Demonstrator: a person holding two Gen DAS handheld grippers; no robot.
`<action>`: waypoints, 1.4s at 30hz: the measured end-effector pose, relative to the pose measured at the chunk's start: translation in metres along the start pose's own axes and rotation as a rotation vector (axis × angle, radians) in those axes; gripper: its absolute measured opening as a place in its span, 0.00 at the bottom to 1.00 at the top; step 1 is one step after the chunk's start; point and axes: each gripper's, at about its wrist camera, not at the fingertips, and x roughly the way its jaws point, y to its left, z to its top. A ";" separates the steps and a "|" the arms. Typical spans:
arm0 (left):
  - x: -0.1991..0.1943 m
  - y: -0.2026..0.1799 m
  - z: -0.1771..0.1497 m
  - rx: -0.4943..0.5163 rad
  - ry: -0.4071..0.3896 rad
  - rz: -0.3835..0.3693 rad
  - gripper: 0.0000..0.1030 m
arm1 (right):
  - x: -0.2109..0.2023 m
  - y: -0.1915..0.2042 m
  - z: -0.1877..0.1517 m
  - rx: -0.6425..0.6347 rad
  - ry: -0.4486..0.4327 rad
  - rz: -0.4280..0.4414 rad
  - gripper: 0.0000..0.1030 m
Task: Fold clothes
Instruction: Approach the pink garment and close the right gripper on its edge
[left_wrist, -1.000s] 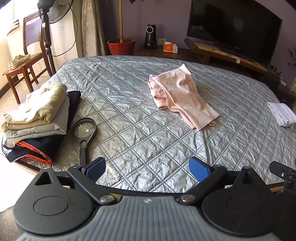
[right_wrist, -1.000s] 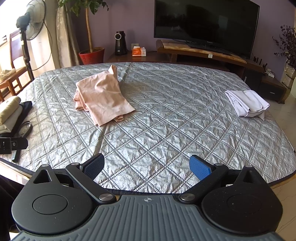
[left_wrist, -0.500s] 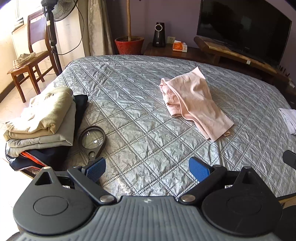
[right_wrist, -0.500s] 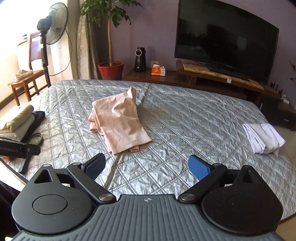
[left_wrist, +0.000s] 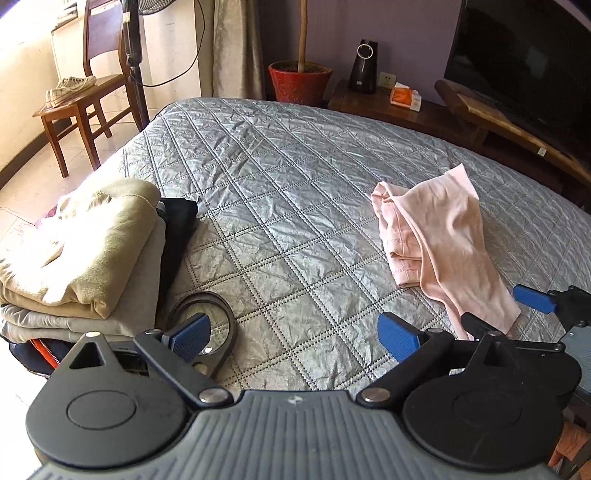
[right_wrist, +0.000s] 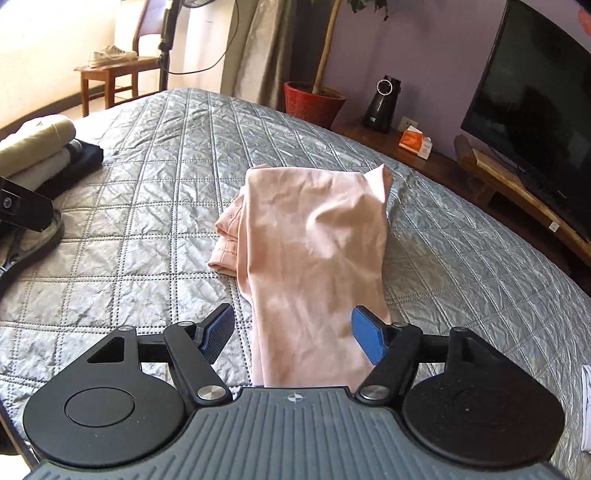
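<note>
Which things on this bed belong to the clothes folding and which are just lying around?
Job:
pink garment
folded stack
right gripper, jaws just closing, straddling the pink garment's near end
left gripper, open

Lying about:
magnifying glass
white cloth

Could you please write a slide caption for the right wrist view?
Open right gripper, jaws just narrowed, straddles the near end of the pink garment on the bed.
</note>
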 end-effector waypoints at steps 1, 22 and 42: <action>0.004 0.000 0.003 -0.003 0.005 0.002 0.93 | 0.010 0.003 0.003 -0.011 0.007 -0.002 0.73; 0.012 0.007 0.015 -0.096 0.021 -0.003 0.94 | -0.113 -0.149 -0.110 0.624 -0.117 -0.515 0.31; 0.016 0.015 0.018 -0.142 0.031 -0.012 0.94 | 0.053 -0.031 0.021 0.061 0.106 -0.017 0.34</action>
